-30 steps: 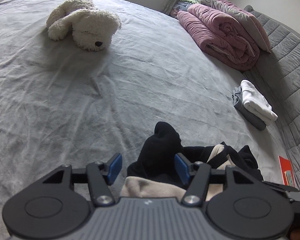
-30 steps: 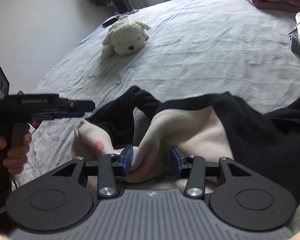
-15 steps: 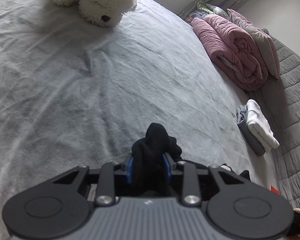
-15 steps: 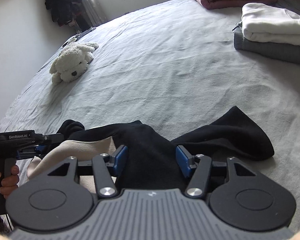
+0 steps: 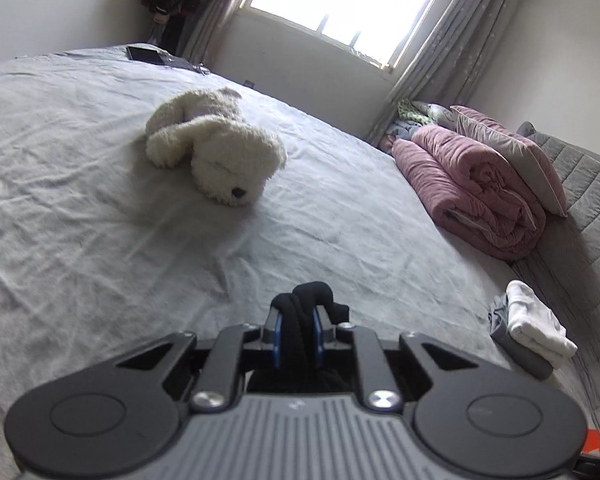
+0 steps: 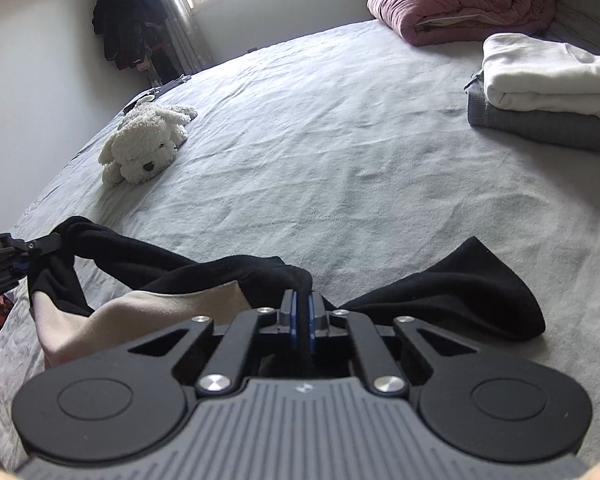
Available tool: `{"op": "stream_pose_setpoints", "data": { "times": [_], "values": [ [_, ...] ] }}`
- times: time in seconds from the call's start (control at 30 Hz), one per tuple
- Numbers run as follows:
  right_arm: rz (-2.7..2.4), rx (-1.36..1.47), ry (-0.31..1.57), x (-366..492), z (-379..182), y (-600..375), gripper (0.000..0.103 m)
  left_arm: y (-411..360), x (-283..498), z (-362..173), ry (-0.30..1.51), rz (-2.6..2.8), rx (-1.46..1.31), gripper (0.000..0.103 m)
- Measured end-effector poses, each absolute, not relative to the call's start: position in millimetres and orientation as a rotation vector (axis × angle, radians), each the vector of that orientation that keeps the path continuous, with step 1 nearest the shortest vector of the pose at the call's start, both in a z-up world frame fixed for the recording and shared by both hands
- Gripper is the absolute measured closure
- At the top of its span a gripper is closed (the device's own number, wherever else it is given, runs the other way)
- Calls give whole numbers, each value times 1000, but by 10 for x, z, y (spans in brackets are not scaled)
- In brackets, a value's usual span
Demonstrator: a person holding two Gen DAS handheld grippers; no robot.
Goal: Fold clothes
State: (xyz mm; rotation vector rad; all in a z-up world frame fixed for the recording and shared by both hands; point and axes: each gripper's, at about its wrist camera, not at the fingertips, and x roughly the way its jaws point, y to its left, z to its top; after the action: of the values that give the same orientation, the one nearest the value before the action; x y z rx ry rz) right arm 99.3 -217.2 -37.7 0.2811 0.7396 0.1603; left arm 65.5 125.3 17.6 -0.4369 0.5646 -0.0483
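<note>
A black and beige garment (image 6: 188, 280) lies crumpled on the grey bed sheet (image 6: 340, 168) at the near edge. My right gripper (image 6: 301, 312) is shut on a black fold of it, with a black sleeve (image 6: 460, 292) spread to its right. My left gripper (image 5: 296, 328) is shut on another black bunch of the garment (image 5: 312, 300) and holds it above the sheet. The left gripper also shows at the left edge of the right wrist view (image 6: 40, 246), with the cloth hanging from it.
A white plush dog (image 5: 216, 156) lies mid-bed. A rolled pink duvet (image 5: 472, 188) and pillow sit at the headboard side. A folded white and grey clothes stack (image 6: 548, 92) sits to the right. A dark phone (image 5: 144, 54) lies at the far edge.
My right gripper closed on the black fold. My left gripper, shut on the black cloth, lifted and tilted up, so the window and far wall come into view.
</note>
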Motion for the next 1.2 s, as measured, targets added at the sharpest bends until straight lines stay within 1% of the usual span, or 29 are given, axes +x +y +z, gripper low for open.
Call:
{"op": "stream_pose_setpoints", "data": {
  "times": [0.3, 0.47, 0.57, 0.63, 0.67, 0.77, 0.83, 0.9, 0.97, 1.0, 1.03, 1.07, 1.1, 1.13, 1.2],
  "values": [
    [119, 258, 639, 949, -236, -2208, 98, 1421, 452, 338, 451, 55, -415, 88],
    [98, 243, 600, 924, -172, -2239, 98, 1364, 348, 412, 405, 148, -292, 88],
    [89, 239, 597, 921, -161, -2251, 98, 1387, 363, 367, 476, 186, -261, 89],
    [80, 238, 606, 921, -166, -2259, 98, 1448, 416, 276, 573, 211, -254, 89],
    [75, 237, 611, 921, -169, -2263, 100, 1478, 443, 230, 622, 223, -250, 89],
    [41, 217, 626, 905, -180, -2293, 102, 1560, 604, 4, 845, 183, -226, 87],
    [26, 229, 644, 909, -207, -2350, 102, 1605, 690, -142, 948, 162, -224, 87],
    [44, 287, 682, 922, -265, -2415, 102, 1609, 685, -157, 943, 154, -246, 81],
    [61, 319, 701, 920, -294, -2427, 100, 1575, 685, -104, 927, 119, -229, 62],
    [70, 326, 705, 917, -296, -2416, 98, 1553, 677, -67, 912, 104, -221, 59],
    [79, 330, 708, 915, -296, -2402, 97, 1529, 669, -36, 893, 93, -206, 52],
    [88, 335, 712, 917, -296, -2394, 90, 1497, 670, 0, 876, 87, -188, 45],
    [98, 339, 717, 921, -298, -2387, 88, 1466, 672, 34, 858, 81, -170, 43],
    [108, 344, 721, 925, -299, -2380, 88, 1438, 693, 55, 842, 67, -147, 38],
    [128, 355, 731, 943, -313, -2377, 77, 1383, 764, 91, 814, 21, -95, 27]
  ]
}}
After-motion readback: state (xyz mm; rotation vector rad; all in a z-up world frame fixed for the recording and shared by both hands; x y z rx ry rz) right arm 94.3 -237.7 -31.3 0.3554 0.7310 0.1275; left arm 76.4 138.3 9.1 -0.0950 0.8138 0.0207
